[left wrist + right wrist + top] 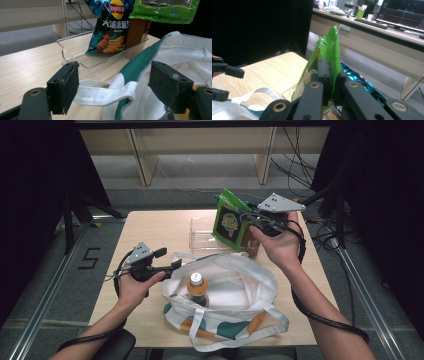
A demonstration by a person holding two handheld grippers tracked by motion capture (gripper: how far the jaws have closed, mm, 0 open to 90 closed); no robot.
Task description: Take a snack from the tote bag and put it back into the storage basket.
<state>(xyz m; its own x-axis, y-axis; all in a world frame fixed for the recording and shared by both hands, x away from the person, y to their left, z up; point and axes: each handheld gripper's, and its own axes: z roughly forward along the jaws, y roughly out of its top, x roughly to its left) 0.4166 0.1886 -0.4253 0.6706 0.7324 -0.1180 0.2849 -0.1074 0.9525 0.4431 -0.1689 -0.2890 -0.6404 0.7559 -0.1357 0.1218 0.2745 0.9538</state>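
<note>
The right claw (249,222) is held up over the far right part of the bench (150,227), its jaws pinched tight on the edge of a green snack packet (229,220); the right gripper view shows the two black jaws pressed together with the green packet (329,50) standing between them. The packet hangs in the air above a clear plastic tray (200,236) that sits on the far middle of the bench. In that tray, a blue crisp bag (110,27) stands upright, and a brown pack (135,32) stands just beside it on the right, both behind the raised green packet. The left claw (167,260) is on the near left of the bench, its jaws standing wide apart with nothing gripped; it sits just beside the left rim of a white tote bag (235,285) with green and orange patches. In the left gripper view, the white handle strap (105,93) of the tote lies between the open jaws, but the pads are not pressing on it. The tote lies open on the near middle of the bench, and a bottle (198,289) with an orange cap stands inside it near the left side.
</note>
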